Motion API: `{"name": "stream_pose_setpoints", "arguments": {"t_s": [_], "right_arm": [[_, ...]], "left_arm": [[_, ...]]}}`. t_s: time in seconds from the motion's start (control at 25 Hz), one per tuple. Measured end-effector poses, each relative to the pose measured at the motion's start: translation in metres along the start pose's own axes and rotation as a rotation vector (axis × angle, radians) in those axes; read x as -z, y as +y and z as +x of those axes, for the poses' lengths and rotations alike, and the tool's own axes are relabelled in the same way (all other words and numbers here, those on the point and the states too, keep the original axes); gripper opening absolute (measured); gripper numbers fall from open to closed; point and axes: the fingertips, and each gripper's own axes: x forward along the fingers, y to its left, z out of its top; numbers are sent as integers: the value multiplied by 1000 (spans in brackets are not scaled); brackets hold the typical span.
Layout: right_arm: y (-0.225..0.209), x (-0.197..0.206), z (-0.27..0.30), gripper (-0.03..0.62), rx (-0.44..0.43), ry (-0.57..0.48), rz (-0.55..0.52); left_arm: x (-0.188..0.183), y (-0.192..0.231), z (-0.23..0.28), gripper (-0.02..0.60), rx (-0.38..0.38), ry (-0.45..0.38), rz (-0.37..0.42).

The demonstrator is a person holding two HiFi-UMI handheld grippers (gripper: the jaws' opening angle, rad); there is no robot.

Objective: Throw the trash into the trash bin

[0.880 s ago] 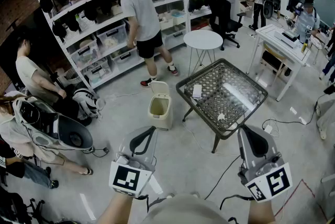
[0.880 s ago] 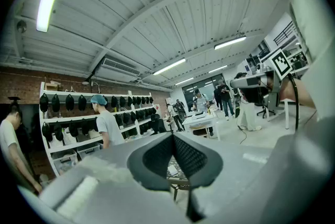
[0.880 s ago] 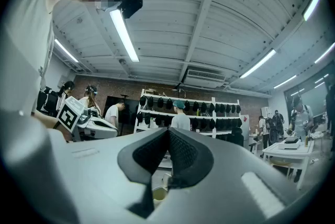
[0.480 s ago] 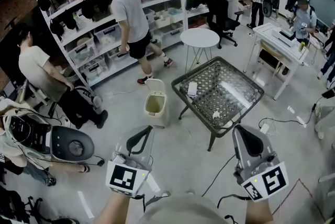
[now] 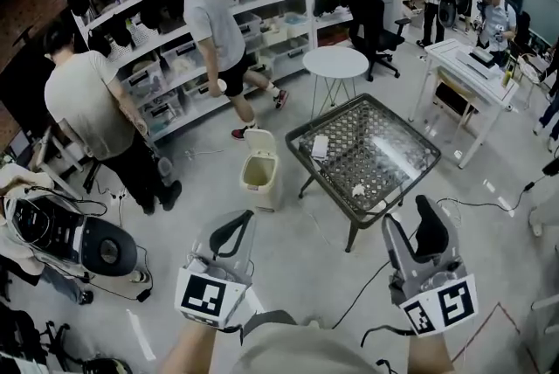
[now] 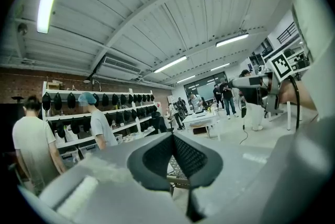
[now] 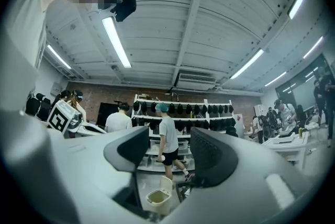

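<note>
The main risk sat with the passer-by in the teal cap, who was stepping along the shelves just behind the trash bin. A carry toward the bin could have met that person, in my judgement. The bin's mouth was narrow, so a loose toss might have landed on the floor. The small crumpled white trash lay on the open wire mesh of the tabletop, close to its near rim. A clumsy pinch could have nudged it off that rim or snagged it in the mesh. A dark cable on the floor by the near table leg also looked like a trip hazard.

The left gripper was held low and about level, facing the bin, its jaws clenched together on nothing. The right gripper tilted slightly upward toward the table's near corner, jaws parted and empty, well apart from the trash.
</note>
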Motion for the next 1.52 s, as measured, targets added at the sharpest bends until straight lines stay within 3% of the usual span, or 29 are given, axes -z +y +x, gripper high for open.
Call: {"name": "stream_pose_setpoints", "arguments": {"t_s": [0.4,0.76,1.0,1.12,1.32,1.52], "right_arm": [[-8,16,10,256,-16,40,10],[-1,44,70,258,-35,72,0],[-9,64,133,258,-30,106,-15],[-13,76,173,258,-9,124,-19],[-19,96,235,258,28,158,-22],[-23,114,296,258,66,176,-18]], "left_arm": [[7,3,7,2,-10,16,11],[29,43,45,3,3,16,-22],[41,89,88,3,30,23,-13],[51,125,109,3,45,27,28],[62,181,148,3,45,42,-45],[70,234,188,3,74,42,-25]]}}
